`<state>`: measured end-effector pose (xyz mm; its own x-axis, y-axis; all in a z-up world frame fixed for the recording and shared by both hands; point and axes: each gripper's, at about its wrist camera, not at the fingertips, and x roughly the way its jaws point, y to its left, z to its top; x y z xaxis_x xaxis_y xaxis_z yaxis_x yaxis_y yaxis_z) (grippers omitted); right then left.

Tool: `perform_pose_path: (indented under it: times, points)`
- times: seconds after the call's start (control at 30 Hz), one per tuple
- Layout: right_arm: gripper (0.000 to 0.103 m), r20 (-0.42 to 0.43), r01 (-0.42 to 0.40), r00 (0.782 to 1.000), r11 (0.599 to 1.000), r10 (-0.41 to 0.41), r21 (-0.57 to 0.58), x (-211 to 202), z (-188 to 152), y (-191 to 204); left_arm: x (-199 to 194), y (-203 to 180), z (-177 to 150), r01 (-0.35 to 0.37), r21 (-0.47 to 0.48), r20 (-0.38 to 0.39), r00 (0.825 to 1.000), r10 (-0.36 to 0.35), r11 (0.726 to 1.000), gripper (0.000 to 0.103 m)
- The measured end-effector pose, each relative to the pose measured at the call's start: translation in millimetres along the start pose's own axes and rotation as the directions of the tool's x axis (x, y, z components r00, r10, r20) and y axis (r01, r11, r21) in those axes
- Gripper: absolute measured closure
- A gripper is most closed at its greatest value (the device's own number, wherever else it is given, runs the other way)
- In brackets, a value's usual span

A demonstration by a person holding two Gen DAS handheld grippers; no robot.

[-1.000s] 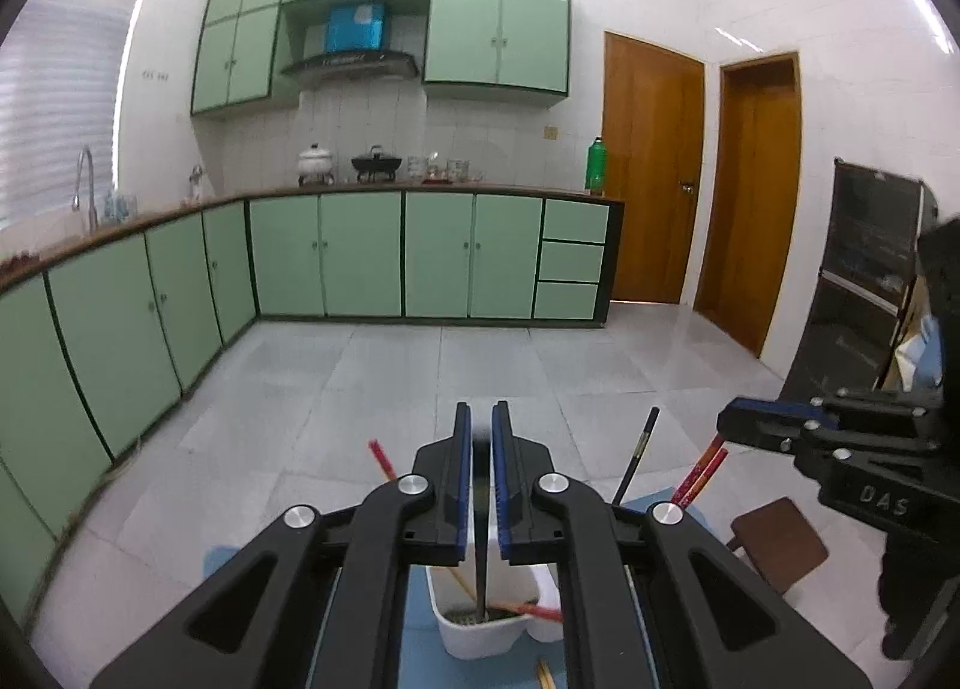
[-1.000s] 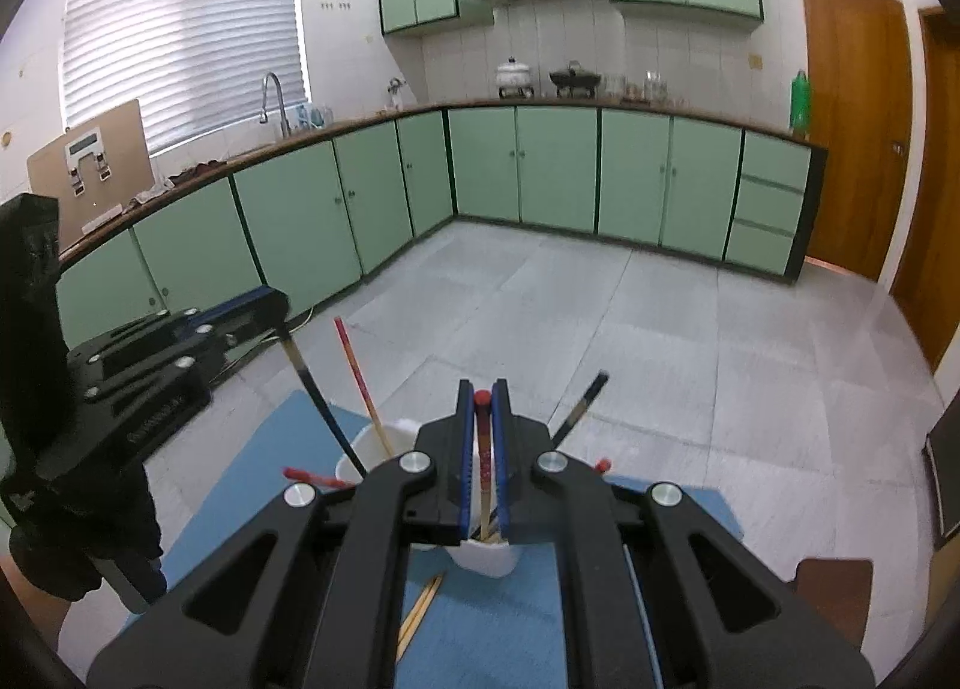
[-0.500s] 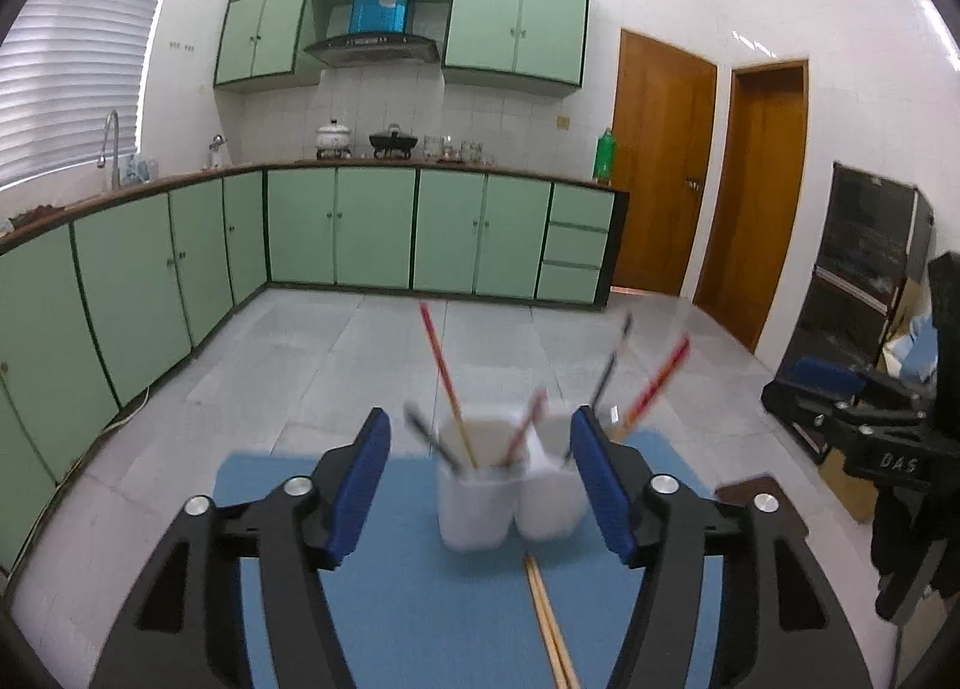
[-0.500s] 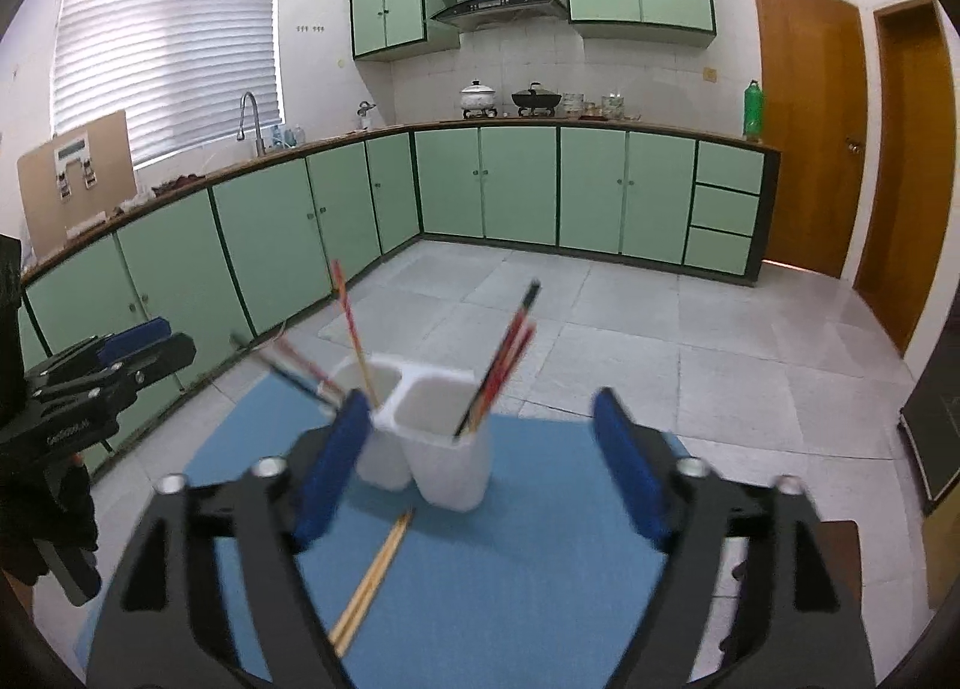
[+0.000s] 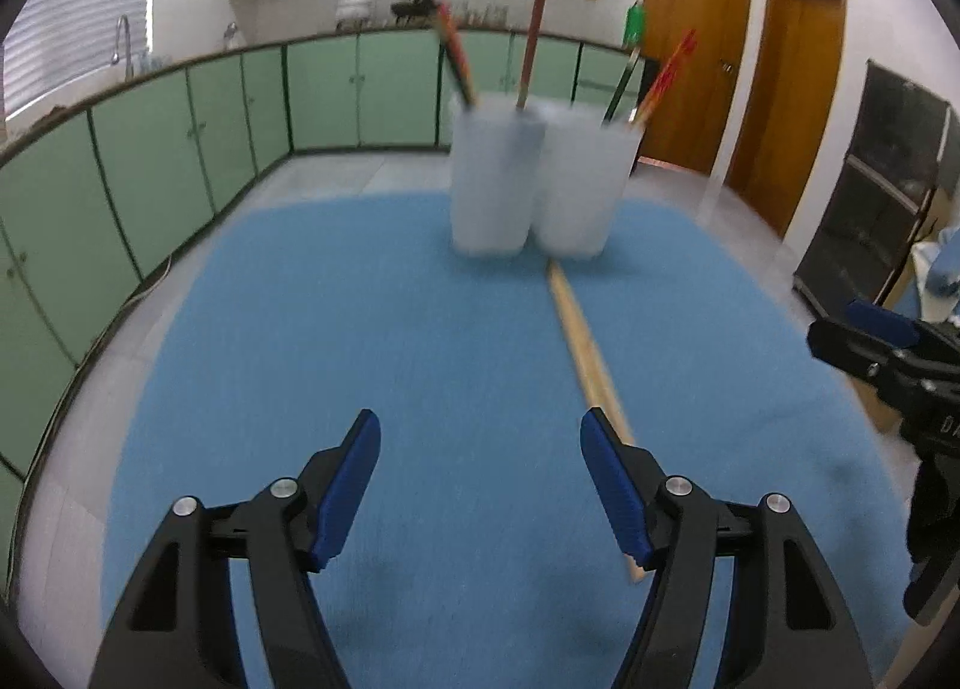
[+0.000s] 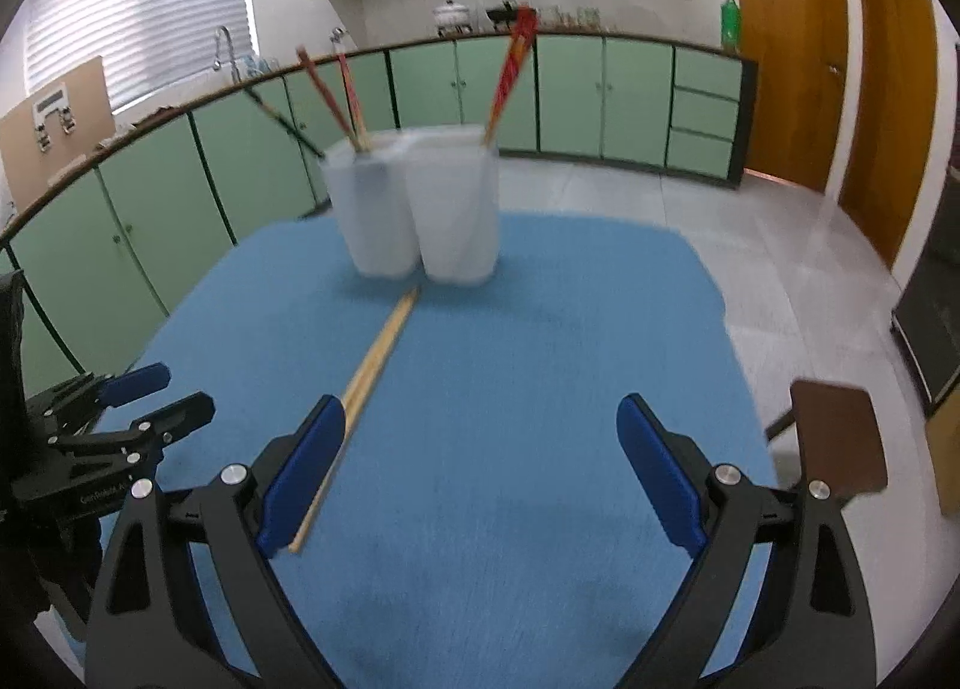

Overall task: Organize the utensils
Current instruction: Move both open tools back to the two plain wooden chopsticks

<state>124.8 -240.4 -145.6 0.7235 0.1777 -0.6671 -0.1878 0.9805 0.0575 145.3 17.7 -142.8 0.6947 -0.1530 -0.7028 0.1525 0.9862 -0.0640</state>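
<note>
Both tools empty: left gripper (image 5: 480, 485) and right gripper (image 6: 480, 473) stand with jaws spread wide, low in frame. White twin holder (image 6: 414, 209), upper centre on the blue mat (image 6: 540, 329), already carries several red and dark chopsticks (count blurred). Remaining, by my reading: wooden chopstick pair (image 6: 360, 383) lying flat at centre-left.

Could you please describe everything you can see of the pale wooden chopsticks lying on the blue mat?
The wooden chopsticks are a pale, plain, light tan pair, lying flat and side by side on the blue mat. Their far ends stop right at the foot of the white holder; whether they touch is unclear. Neither gripper holds them.
</note>
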Motion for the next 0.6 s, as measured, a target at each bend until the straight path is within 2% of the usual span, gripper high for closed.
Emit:
perform_pose_path:
  times: [0.17, 0.4, 0.6]
  points:
    - [0.014, -0.049, 0.004, 0.999, 1.0, -0.004, 0.001, 8, -28, 9, 9, 7, -23, -0.035, 0.005, -0.048, 0.998, 0.036, 0.999, 0.035]
    - [0.014, -0.101, -0.013, 0.995, 1.0, 0.013, -0.001, 18, -48, 35, 11, 16, -31, -0.059, -0.012, -0.073, 0.996, 0.058, 0.998, 0.035]
    - [0.024, -0.126, -0.026, 0.992, 1.0, 0.024, -0.015, 23, -54, 54, 11, 20, -31, -0.083, -0.012, -0.078, 0.994, 0.082, 0.996, 0.034]
